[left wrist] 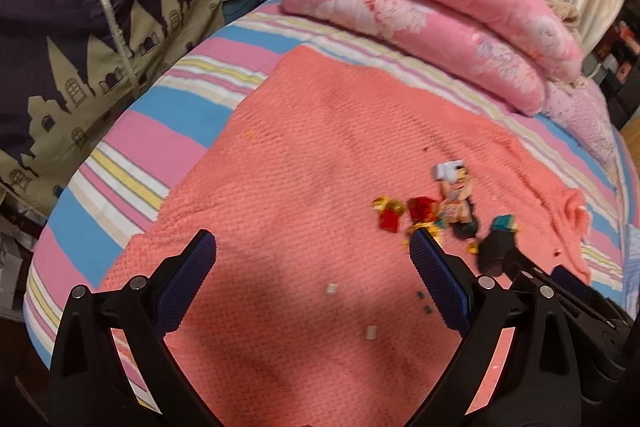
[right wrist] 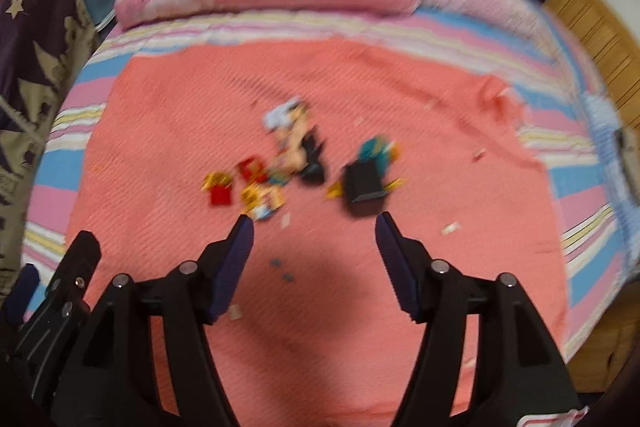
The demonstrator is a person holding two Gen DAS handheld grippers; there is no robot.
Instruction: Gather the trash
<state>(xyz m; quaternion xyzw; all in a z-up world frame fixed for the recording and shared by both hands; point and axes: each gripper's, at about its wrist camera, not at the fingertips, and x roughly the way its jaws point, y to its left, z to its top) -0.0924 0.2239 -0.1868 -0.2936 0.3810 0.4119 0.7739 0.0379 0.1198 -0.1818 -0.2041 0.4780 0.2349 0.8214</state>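
— Left wrist view: is the left tool holding anything?
— No, its jaws gape wide, empty. The right tool likewise.
— The trash?
— Colourful scraps on the coral blanket, just ahead of both.

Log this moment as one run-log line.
left gripper: open, empty | right gripper: open, empty | scraps: loose on coral blanket | stage: approach

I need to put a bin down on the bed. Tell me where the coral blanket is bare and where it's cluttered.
Bare: the coral blanket from the trash pile up to the folded quilts, and its left half toward the striped sheet. Crowded: the pile itself, with the black block beside it. A few small scraps dot the near strip between the open left gripper.
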